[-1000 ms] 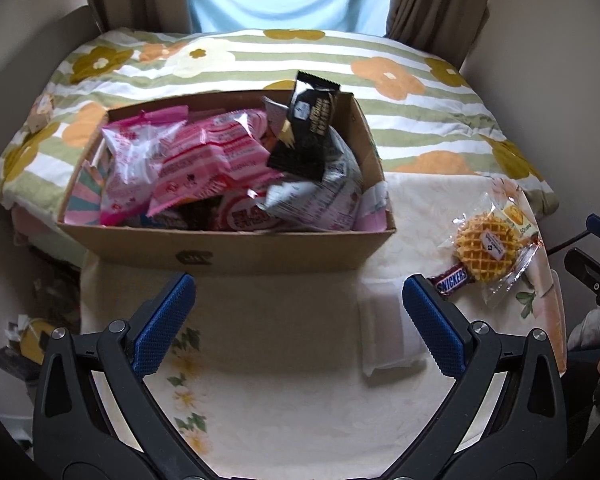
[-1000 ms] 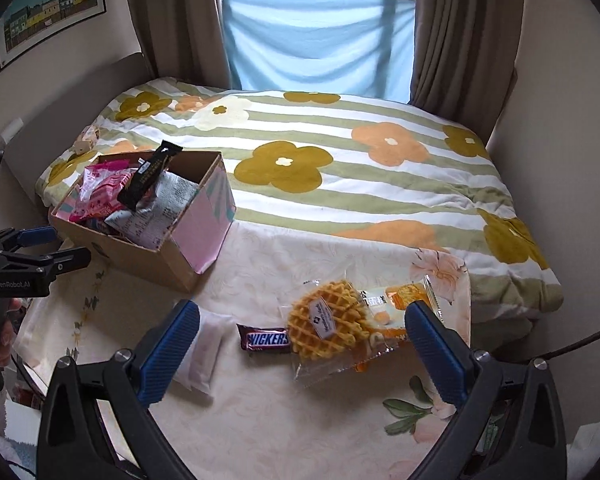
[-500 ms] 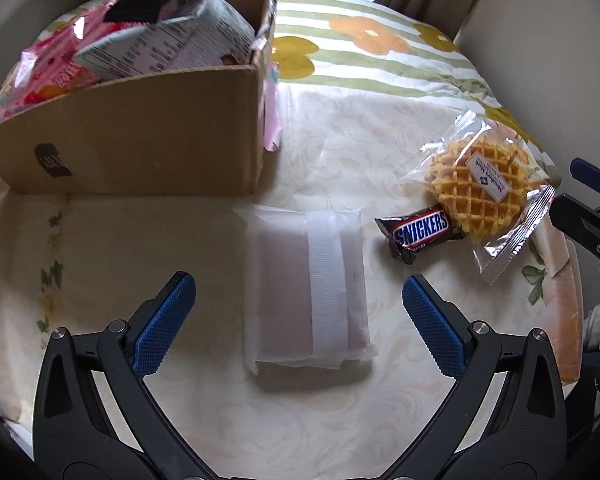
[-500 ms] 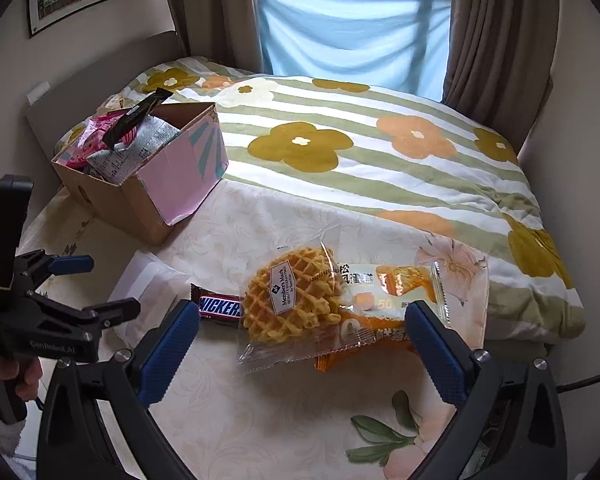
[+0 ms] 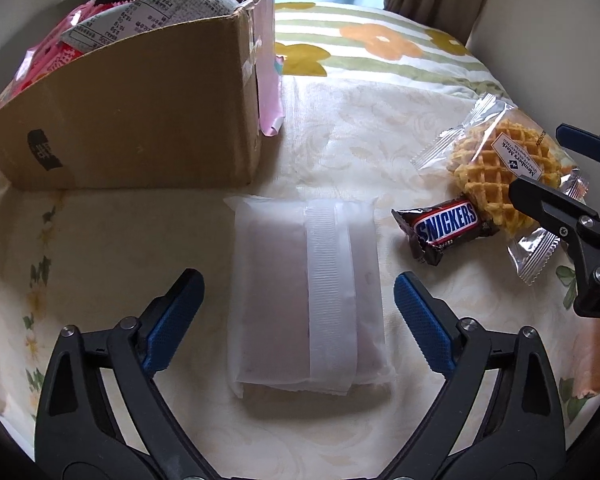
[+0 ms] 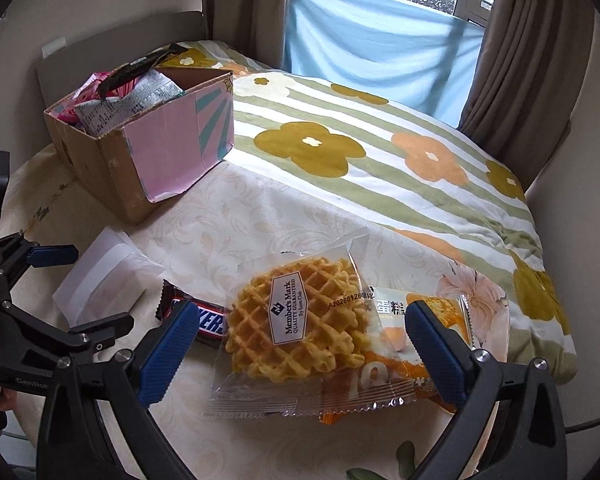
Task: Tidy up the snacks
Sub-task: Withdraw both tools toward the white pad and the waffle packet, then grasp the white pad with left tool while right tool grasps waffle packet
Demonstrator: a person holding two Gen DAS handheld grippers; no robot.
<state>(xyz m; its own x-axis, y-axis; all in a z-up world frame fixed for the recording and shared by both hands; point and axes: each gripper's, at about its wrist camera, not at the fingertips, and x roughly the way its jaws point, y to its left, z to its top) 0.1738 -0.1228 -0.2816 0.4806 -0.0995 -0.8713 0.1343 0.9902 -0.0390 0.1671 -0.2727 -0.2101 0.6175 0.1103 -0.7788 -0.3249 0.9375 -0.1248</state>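
Left wrist view: the left gripper (image 5: 298,312) hangs over the cream cloth (image 5: 340,140), jaws wide and just now narrowing a touch, pads not yet on anything.
White packet (image 5: 306,300): lying flat right between those blue pads, long side pointing away from the camera, a gap on each side.
Snickers bar (image 5: 446,227): just right of the white packet, apart from it, its far end touching the waffle pack (image 5: 496,168).
Cardboard box (image 5: 132,120): up at the left, beyond the packet, stuffed with pink and grey snack bags.
Right wrist view: the right gripper (image 6: 304,344) is spread wide, nothing clamped.
Waffle pack, here: sits squarely between the right pads, resting on an orange cake packet (image 6: 420,320) that reaches the right-hand pad.
Snickers, here: half hidden behind the left-hand pad, tucked against the waffle's edge.
Box, here: far left on the cloth, pink paper on its side, well apart from the waffle.
Flowered quilt (image 6: 380,152): spreads behind everything.
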